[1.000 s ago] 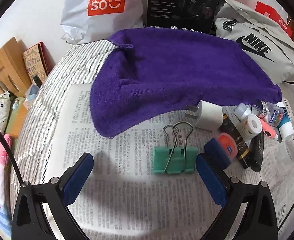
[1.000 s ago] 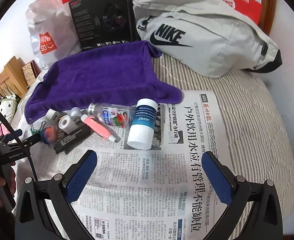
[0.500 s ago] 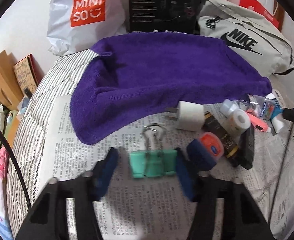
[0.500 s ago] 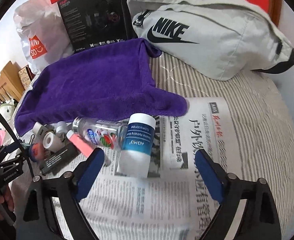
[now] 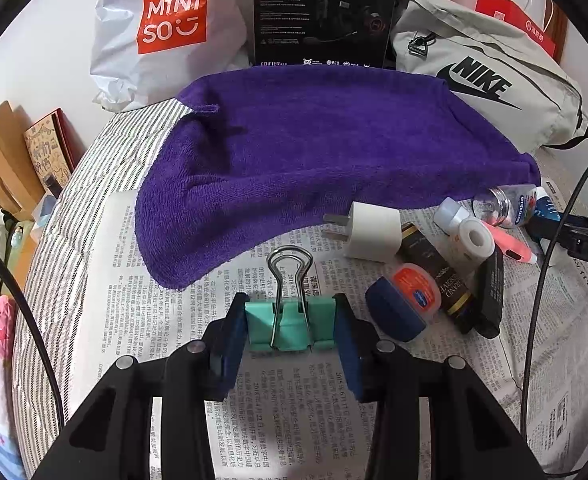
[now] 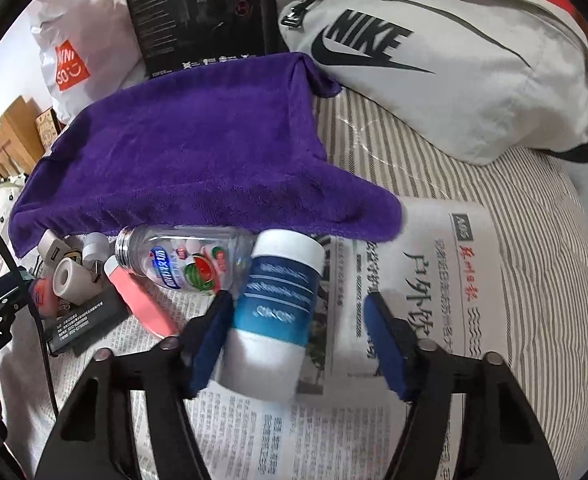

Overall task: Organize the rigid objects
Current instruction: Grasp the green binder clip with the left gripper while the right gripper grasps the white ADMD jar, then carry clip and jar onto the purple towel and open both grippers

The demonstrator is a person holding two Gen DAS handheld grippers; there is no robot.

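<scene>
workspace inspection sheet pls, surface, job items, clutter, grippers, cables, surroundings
surface: newspaper spread over a striped bed cover, with a purple towel laid across the far part.
job's things: green binder clip; blue-and-white bottle lying on the paper; clear bottle, white charger plug, tape roll, pink tube and round tin grouped near the towel edge.
clutter: black boxes among the small items.
grippers: left gripper jaws closed on the clip's sides; right gripper jaws open around the bottle, left pad touching or nearly so.
cables: black cable at the frame edge.
surroundings: Miniso bag, black headset box, Nike bag.
</scene>
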